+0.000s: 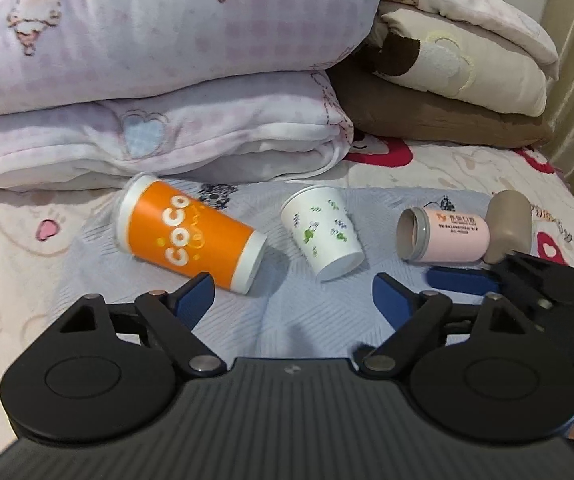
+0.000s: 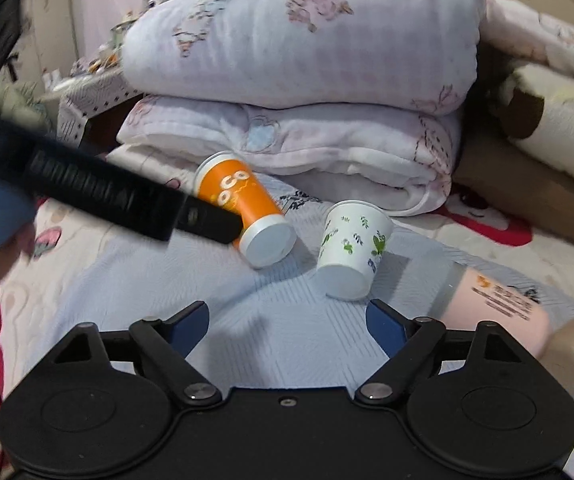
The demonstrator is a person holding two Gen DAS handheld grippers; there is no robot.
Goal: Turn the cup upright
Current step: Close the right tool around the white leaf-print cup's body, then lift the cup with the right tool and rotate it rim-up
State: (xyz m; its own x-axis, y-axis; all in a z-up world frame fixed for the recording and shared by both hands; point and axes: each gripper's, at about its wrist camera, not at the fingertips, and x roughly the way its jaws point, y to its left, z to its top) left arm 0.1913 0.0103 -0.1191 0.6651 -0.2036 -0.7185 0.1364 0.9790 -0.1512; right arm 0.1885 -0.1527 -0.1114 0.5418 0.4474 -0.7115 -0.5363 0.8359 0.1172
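Three cups lie on their sides on a pale blue mat on the bed. An orange "CoCo" cup lies at the left, its base towards me; it also shows in the right wrist view. A white cup with green leaves lies in the middle. A pink cup lies at the right, its mouth facing left. My left gripper is open and empty, just in front of the cups. My right gripper is open and empty, near the pink cup.
Folded pink-and-white blankets are stacked right behind the cups. Brown and cream pillows lie at the back right. A beige rounded object sits against the pink cup's base. The left gripper's black body crosses the right wrist view.
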